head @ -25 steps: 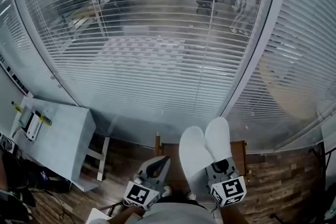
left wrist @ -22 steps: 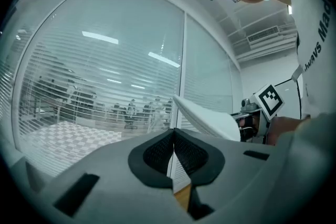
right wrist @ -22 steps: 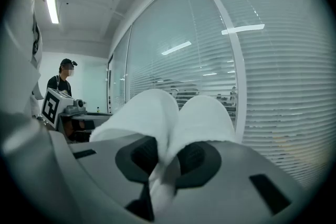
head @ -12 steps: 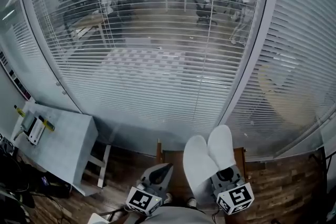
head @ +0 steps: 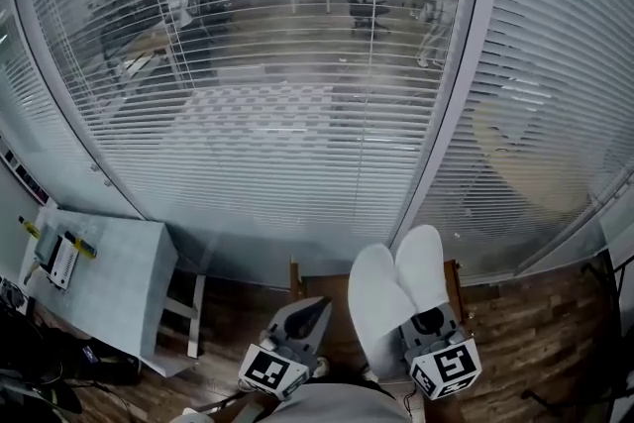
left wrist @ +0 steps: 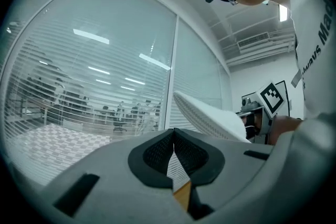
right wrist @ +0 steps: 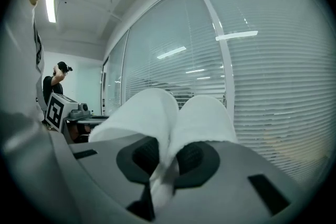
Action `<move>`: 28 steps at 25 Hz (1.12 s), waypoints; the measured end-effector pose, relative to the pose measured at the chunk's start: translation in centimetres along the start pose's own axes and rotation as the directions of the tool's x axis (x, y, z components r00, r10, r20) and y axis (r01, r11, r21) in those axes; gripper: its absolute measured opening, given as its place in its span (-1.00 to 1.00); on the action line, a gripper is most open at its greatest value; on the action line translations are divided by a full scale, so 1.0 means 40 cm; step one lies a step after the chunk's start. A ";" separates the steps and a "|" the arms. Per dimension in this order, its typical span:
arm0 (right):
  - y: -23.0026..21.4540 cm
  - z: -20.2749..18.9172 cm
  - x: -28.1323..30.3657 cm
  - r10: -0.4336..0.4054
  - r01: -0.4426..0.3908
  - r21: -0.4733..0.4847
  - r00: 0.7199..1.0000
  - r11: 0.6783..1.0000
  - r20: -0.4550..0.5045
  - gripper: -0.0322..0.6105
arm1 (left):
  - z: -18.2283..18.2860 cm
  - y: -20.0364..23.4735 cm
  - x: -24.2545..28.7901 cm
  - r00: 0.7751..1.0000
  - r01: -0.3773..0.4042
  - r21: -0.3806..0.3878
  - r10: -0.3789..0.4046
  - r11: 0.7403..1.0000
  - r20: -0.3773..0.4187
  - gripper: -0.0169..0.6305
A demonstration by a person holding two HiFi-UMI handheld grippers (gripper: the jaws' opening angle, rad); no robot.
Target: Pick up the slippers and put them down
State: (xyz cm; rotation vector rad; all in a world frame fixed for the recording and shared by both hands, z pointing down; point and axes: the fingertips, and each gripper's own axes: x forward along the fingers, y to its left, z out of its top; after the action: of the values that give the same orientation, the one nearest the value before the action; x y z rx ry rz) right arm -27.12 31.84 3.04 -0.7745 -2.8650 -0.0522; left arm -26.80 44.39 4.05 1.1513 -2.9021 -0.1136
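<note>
Right tongs (right wrist: 167,160) have just been closing — they clamp both white slippers (head: 381,297) aloft; left tongs (left wrist: 174,134) together, empty. Lift looks secure — setting down remains.

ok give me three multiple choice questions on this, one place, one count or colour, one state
1. Where are the slippers? A in the right gripper; B on the grey table; C on the floor.
2. The slippers are: A one black; B two white; C three white.
3. The left gripper has its jaws: A wide apart; B shut on a slipper; C shut, empty.
Answers: A, its jaws, which have just been closing, pinch both slippers; B, two white toes show side by side; C, the pads meet with nothing between.
</note>
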 end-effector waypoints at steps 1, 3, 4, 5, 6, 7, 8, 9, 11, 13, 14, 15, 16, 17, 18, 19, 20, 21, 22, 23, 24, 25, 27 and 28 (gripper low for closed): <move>-0.007 -0.002 -0.008 -0.016 0.016 0.006 1.000 1.000 0.001 -0.75 | 0.001 -0.010 0.013 1.000 0.022 0.002 -0.022 1.000 0.000 -0.91; -0.021 -0.009 -0.030 -0.052 0.052 0.012 0.999 0.999 0.000 -0.75 | 0.002 -0.033 0.040 0.997 0.072 -0.002 -0.072 0.997 -0.002 -0.91; -0.030 -0.011 -0.043 -0.075 0.075 0.013 0.997 0.997 -0.001 -0.75 | 0.002 -0.046 0.055 0.995 0.098 -0.005 -0.098 0.995 -0.001 -0.91; -0.041 -0.013 -0.057 -0.101 0.101 0.016 0.995 0.995 -0.001 -0.75 | 0.002 -0.060 0.070 0.992 0.125 -0.007 -0.125 0.992 0.000 -0.91; -0.055 -0.015 -0.072 -0.128 0.128 0.021 0.992 0.992 0.001 -0.75 | 0.000 -0.075 0.087 0.988 0.151 -0.008 -0.151 0.988 0.001 -0.91; -0.070 -0.018 -0.088 -0.153 0.153 0.030 0.988 0.988 0.003 -0.75 | -0.003 -0.092 0.106 0.984 0.176 -0.007 -0.176 0.984 0.001 -0.91; -0.087 -0.022 -0.107 -0.175 0.175 0.040 0.985 0.984 0.004 -0.76 | -0.008 -0.112 0.126 0.980 0.200 -0.007 -0.200 0.980 -0.001 -0.91; -0.105 -0.027 -0.127 -0.197 0.196 0.050 0.980 0.979 0.004 -0.76 | -0.012 -0.136 0.147 0.975 0.224 -0.008 -0.224 0.975 -0.006 -0.91; -0.140 -0.037 -0.179 -0.247 0.247 0.069 0.969 0.967 0.000 -0.76 | -0.014 -0.193 0.184 0.959 0.283 -0.011 -0.283 0.959 -0.021 -0.91; -0.166 -0.050 -0.239 -0.312 0.311 0.091 0.950 0.946 -0.003 -0.76 | -0.018 -0.253 0.213 0.936 0.351 -0.007 -0.351 0.936 -0.034 -0.91; -0.178 -0.056 -0.269 -0.342 0.341 0.100 0.940 0.935 -0.003 -0.76 | -0.023 -0.280 0.228 0.924 0.380 -0.006 -0.380 0.925 -0.038 -0.91; -0.193 -0.060 -0.297 -0.367 0.366 0.105 0.930 0.925 -0.003 -0.76 | -0.027 -0.306 0.248 0.914 0.403 -0.006 -0.403 0.915 -0.040 -0.91; -0.212 -0.063 -0.325 -0.387 0.385 0.107 0.922 0.917 -0.003 -0.76 | -0.027 -0.331 0.270 0.907 0.419 -0.006 -0.419 0.908 -0.040 -0.91; -0.232 -0.065 -0.353 -0.403 0.401 0.106 0.915 0.910 -0.005 -0.76 | -0.025 -0.358 0.292 0.901 0.432 -0.005 -0.432 0.902 -0.038 -0.91; -0.252 -0.067 -0.383 -0.418 0.416 0.104 0.909 0.903 -0.007 -0.76 | -0.021 -0.388 0.312 0.895 0.445 -0.004 -0.445 0.896 -0.035 -0.91; -0.272 -0.071 -0.415 -0.434 0.433 0.102 0.901 0.896 -0.010 -0.77 | -0.018 -0.420 0.329 0.888 0.459 -0.003 -0.459 0.888 -0.032 -0.91; -0.290 -0.075 -0.450 -0.454 0.452 0.102 0.891 0.886 -0.011 -0.77 | -0.017 -0.455 0.342 0.879 0.477 -0.004 -0.477 0.879 -0.030 -0.91; -0.306 -0.080 -0.486 -0.476 0.475 0.103 0.879 0.874 -0.012 -0.77 | -0.017 -0.493 0.354 0.867 0.498 -0.008 -0.498 0.867 -0.029 -0.91; -0.321 -0.086 -0.523 -0.501 0.500 0.105 0.865 0.860 -0.012 -0.77 | -0.018 -0.532 0.364 0.853 0.522 -0.013 -0.522 0.853 -0.028 -0.91; -0.334 -0.093 -0.560 -0.526 0.525 0.109 0.850 0.844 -0.014 -0.77 | -0.020 -0.572 0.372 0.837 0.546 -0.017 -0.546 0.838 -0.029 -0.91; -0.347 -0.100 -0.597 -0.550 0.548 0.114 0.835 0.829 -0.018 -0.77 | -0.022 -0.612 0.381 0.821 0.569 -0.020 -0.569 0.822 -0.031 -0.91; -0.359 -0.105 -0.634 -0.571 0.569 0.119 0.821 0.814 -0.019 -0.77 | -0.024 -0.653 0.389 0.805 0.592 -0.022 -0.592 0.806 -0.034 -0.91; -0.383 -0.112 -0.707 -0.608 0.605 0.126 0.793 0.786 -0.018 -0.77 | -0.027 -0.734 0.403 0.772 0.633 -0.025 -0.634 0.773 -0.039 -0.91; -0.394 -0.115 -0.744 -0.625 0.621 0.129 0.781 0.773 -0.018 -0.77 | -0.029 -0.775 0.409 0.757 0.652 -0.025 -0.652 0.758 -0.041 -0.91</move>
State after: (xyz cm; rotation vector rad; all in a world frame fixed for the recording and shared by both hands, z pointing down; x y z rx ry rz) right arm -9.05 3.06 2.51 0.2356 -2.9721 0.0590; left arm -17.46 10.60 2.73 2.0780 -2.3033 -0.1019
